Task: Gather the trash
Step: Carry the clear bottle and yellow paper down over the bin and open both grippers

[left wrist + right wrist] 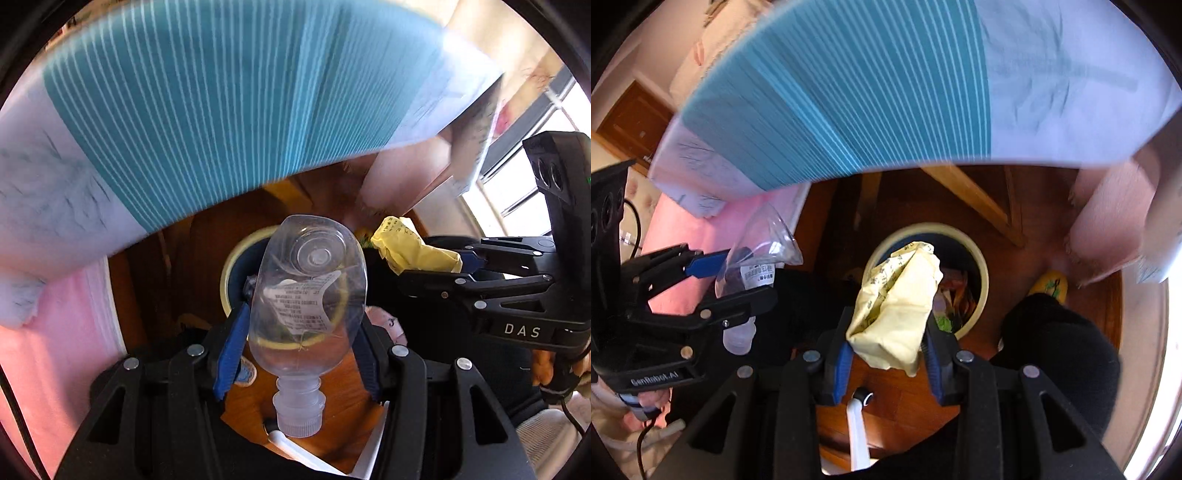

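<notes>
Overhead, a large bedding edge with teal stripes and white ends, overhanging and roofing the upper half of both views; below it, pink bedding hanging down at the left side. Beneath, a reddish wooden floor with pale wooden slats running across it.

On the floor, a round waste bin with a pale rim, mouth up, some colourful scraps already inside. Likely the drop target, hence both tools angled steeply down toward it.

To the right of the bin, a dark rounded shape, unclear what, close to the rim and narrowing room on that side. A yellow slipper-like item just beyond it.

Left hand-held gripper clamped on a clear empty plastic bottle, neck toward the camera, base toward the bin, blue pads pressing its flanks. Bottle over the bin's near edge in the left wrist view, not yet inside.

Right hand-held gripper squeezing a crumpled yellow paper wrapper with printed characters, hanging above the bin opening.

Both tools side by side, near each other; open room mainly straight down into the bin mouth.
</notes>
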### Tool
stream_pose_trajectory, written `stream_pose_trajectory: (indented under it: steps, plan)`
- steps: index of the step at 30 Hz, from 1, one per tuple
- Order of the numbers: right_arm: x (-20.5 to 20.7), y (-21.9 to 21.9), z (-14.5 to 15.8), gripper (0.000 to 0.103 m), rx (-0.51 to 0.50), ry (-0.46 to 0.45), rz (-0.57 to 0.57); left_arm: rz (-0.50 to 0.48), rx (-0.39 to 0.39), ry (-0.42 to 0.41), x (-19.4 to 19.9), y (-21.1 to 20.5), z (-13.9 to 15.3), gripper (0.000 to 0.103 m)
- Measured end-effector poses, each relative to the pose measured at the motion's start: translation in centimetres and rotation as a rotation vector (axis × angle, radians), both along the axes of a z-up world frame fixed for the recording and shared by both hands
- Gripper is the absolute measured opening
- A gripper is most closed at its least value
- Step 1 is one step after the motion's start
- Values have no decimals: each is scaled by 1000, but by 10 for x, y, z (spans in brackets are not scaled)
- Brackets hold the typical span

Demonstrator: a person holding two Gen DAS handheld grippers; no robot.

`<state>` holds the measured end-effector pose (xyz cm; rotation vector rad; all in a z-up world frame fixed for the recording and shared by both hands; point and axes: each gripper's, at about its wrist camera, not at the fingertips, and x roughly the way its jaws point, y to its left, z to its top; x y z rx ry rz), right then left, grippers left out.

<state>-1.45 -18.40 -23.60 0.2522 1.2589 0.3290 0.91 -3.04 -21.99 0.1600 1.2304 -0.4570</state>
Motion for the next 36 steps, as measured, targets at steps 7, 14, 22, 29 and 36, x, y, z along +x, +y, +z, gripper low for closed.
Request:
stream_pose_trajectory:
  steps: [7, 14, 22, 29, 36]
  plan:
    - [21, -9, -68, 34, 32, 115, -144, 33, 54, 92, 14, -5, -63, 52]
    - [36, -7, -109, 34, 47, 189, -191, 91, 66, 199, 38, -15, -120, 52]
    - [53, -4, -143, 35, 34, 259, -216, 150, 21, 267, 68, -14, -156, 52]
    - [66, 0, -162, 37, 22, 297, -233, 200, -28, 311, 84, -2, -177, 52]
    - [74, 7, -169, 39, -22, 302, -229, 217, -12, 311, 89, -2, -185, 51]
